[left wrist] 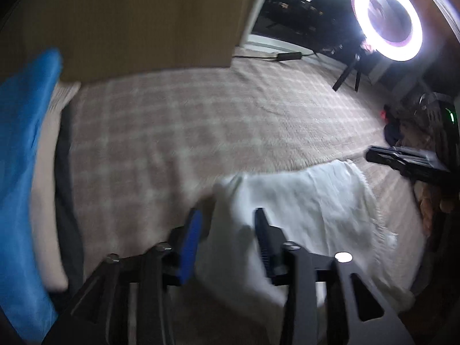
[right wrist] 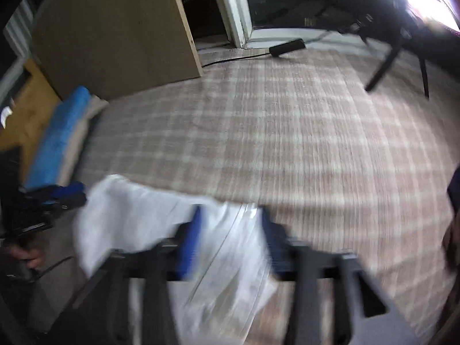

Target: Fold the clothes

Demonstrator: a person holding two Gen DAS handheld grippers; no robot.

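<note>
Left edge of both views: a stack of folded clothes (left wrist: 20,149), blue piece on top, pale and dark ones under it, lying on the checked blanket (left wrist: 201,120) in front of a wooden board (left wrist: 129,20). It sits well apart from the work in hand.

Centre: the white cloth (left wrist: 302,201) lies on the blanket, near edge, partly doubled over and rumpled.

Left gripper (left wrist: 227,230): jaws spread, one corner of the white cloth bunched between them. No pad is pressing on it that I can see; motion blur makes the contact hard to read.

Right gripper (right wrist: 230,230): jaws also spread, above the other end of the same cloth. Fabric shows between the fingers, loose, not pinched.

Far right in the left wrist view: a ring light (left wrist: 388,14) on its stand, and some dark clutter at the blanket edge.

Risks, as judged:
- Both ends look free, so the fold may spring open or slump; the fabric appears light and already creased.
- The bunched corner at the left jaws could snag on a pad and be dragged up if the gripper lifts away, undoing the fold.
- Edges look uneven; a further fold from here would likely come out skewed.
</note>
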